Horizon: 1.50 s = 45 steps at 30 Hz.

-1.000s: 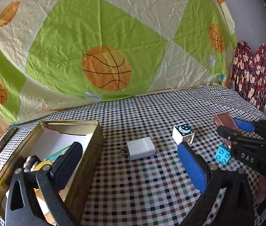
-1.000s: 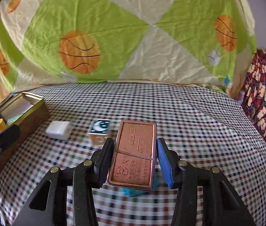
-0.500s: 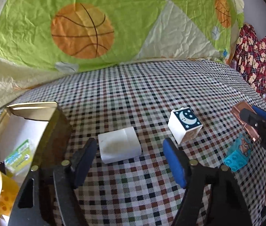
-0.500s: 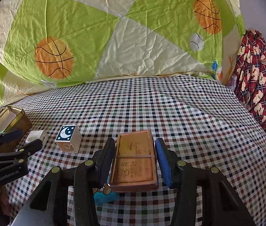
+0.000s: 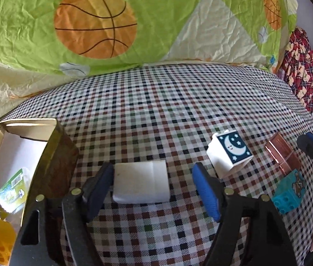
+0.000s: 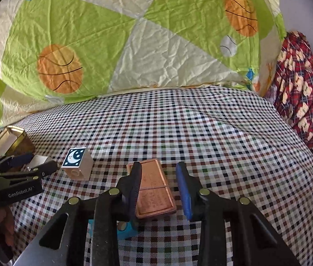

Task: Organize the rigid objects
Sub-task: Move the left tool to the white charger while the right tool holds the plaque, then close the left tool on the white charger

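My left gripper is open around a white block that lies on the checkered cloth; the left finger touches or nearly touches it. My right gripper is open, with a copper-coloured flat tin lying on the cloth between its fingers, one end resting on a turquoise brick. A white cube with a moon picture stands between the two grippers; it also shows in the right wrist view.
An open gold metal box holding a yellow item and a green packet stands at the left. The turquoise brick and the copper tin lie at the right. A basketball-print sheet hangs behind. Red patterned fabric lies at far right.
My left gripper moved from the gold box to the white block and now straddles it. My right gripper lowered the copper tin onto the cloth and opened, letting it go.
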### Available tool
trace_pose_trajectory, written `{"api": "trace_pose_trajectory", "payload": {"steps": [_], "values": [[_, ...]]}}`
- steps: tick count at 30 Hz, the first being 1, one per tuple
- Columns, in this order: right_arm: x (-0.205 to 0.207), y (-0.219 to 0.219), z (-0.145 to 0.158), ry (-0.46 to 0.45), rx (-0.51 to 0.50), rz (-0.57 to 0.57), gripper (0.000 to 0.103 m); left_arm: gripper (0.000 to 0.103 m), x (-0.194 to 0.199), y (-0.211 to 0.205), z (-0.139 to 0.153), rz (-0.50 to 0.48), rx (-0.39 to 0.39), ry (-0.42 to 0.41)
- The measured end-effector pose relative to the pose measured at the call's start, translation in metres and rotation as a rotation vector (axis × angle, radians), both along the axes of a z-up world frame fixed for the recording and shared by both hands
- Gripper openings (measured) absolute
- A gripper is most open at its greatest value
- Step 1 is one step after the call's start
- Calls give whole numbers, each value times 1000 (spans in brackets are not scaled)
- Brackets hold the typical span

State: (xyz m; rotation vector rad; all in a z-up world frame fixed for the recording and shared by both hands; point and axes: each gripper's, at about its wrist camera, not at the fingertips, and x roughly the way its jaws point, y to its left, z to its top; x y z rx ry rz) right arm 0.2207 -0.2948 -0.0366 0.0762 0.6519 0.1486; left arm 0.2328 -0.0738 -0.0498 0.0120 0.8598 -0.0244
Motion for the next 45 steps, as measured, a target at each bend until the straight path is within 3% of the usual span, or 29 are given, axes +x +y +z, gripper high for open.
{"api": "trace_pose_trajectory", "payload": {"steps": [2,4,7,11,15,18,22,30,35,43,45], "values": [[1,-11,-1,6,49,-32,52,73,2,-1,0,-4,9,3],[4,-16,-3,20,63,-45,53,65,3,0,0,-7,12,0],[9,-15,-5,45,44,-39,54,65,5,6,-1,20,11,12],[28,-1,-11,106,-35,33,59,79,7,11,-4,36,-12,31],[43,7,-14,133,-74,95,60,80,10,10,-8,10,-27,52],[46,6,-14,133,-61,124,60,80,13,4,-11,-21,-28,70],[43,0,-15,152,38,189,60,80,11,0,-10,-29,-12,68],[40,4,-22,196,13,199,60,79,8,2,-10,-52,-42,71],[35,-1,-22,204,12,196,52,68,1,-1,-9,-75,-26,64],[29,6,-19,190,-16,191,47,74,2,-2,-10,-85,-27,69],[28,7,-19,186,-24,187,47,63,1,-2,-9,-90,-30,62]]}}
